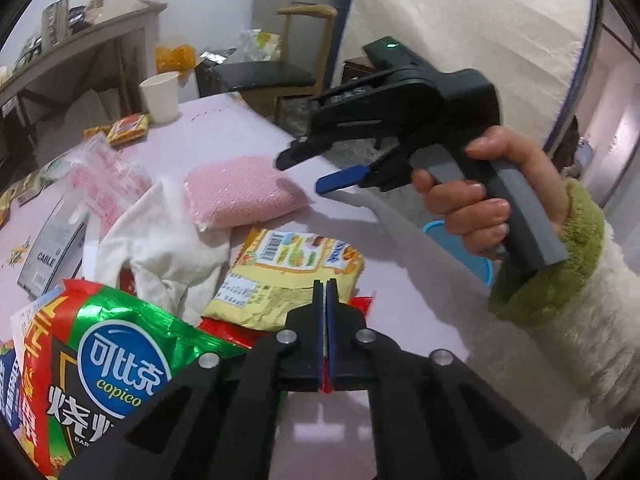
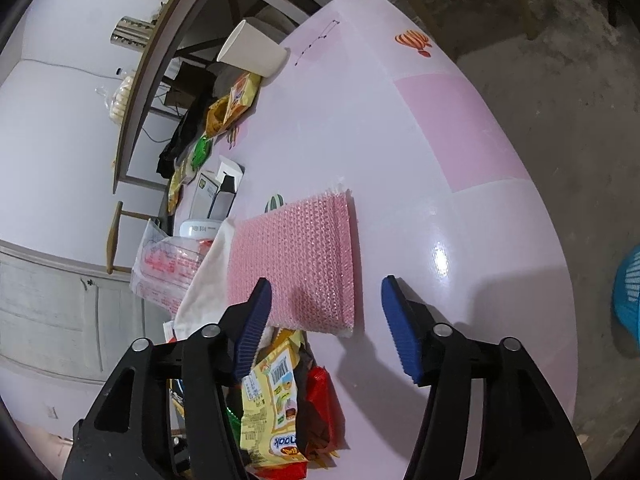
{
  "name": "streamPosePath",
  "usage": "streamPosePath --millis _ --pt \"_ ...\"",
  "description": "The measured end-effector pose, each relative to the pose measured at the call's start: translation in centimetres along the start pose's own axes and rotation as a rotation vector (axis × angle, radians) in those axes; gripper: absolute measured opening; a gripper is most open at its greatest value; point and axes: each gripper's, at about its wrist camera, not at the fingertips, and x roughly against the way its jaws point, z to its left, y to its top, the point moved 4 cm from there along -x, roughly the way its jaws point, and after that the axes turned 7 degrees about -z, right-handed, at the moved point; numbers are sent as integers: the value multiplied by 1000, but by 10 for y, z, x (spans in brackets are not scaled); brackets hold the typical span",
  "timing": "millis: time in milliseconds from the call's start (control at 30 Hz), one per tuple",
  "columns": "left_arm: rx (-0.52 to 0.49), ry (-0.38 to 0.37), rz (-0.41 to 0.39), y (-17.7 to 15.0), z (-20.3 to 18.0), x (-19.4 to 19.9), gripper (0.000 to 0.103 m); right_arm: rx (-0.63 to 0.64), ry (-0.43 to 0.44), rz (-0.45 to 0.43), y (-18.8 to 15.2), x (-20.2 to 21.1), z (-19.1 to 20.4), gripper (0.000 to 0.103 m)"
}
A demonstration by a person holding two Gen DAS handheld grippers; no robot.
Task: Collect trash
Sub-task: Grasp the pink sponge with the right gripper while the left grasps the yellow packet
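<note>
My left gripper (image 1: 325, 292) is shut on a red wrapper (image 1: 362, 303) whose edges show beside and under the jaws, low over the pink table (image 1: 224, 132). A yellow snack wrapper (image 1: 288, 276) lies just beyond it and a green Copico bag (image 1: 100, 356) to its left. My right gripper (image 2: 326, 312) is open and empty above the table, over the near end of a pink bubble-wrap pouch (image 2: 296, 256); it also shows in the left wrist view (image 1: 308, 172). The pouch also lies there (image 1: 240, 190). The yellow wrapper (image 2: 272, 400) and the red wrapper (image 2: 320, 404) lie below the right gripper.
A white cloth (image 1: 160, 244), a clear printed bag (image 1: 104, 176), a CABLE box (image 1: 52, 252), small yellow packets (image 1: 128, 128) and a paper cup (image 1: 160, 96) lie on the table. A blue basket (image 2: 628, 292) stands on the floor beyond the table edge. A chair (image 1: 272, 76) stands behind.
</note>
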Motion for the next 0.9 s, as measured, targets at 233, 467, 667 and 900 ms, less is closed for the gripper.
streamPosePath --millis 233,467,667,900 --pt "-66 41 28 -6 -18 -7 45 53 -45 -10 1 -3 10 64" --pt "-35 68 60 -9 -14 -20 47 57 -57 7 -1 -9 11 64" --pt "-43 47 70 -9 -12 -23 21 47 -55 15 -1 -10 10 65" --pt "-15 33 37 -6 -7 -16 9 53 -77 33 0 -16 13 65"
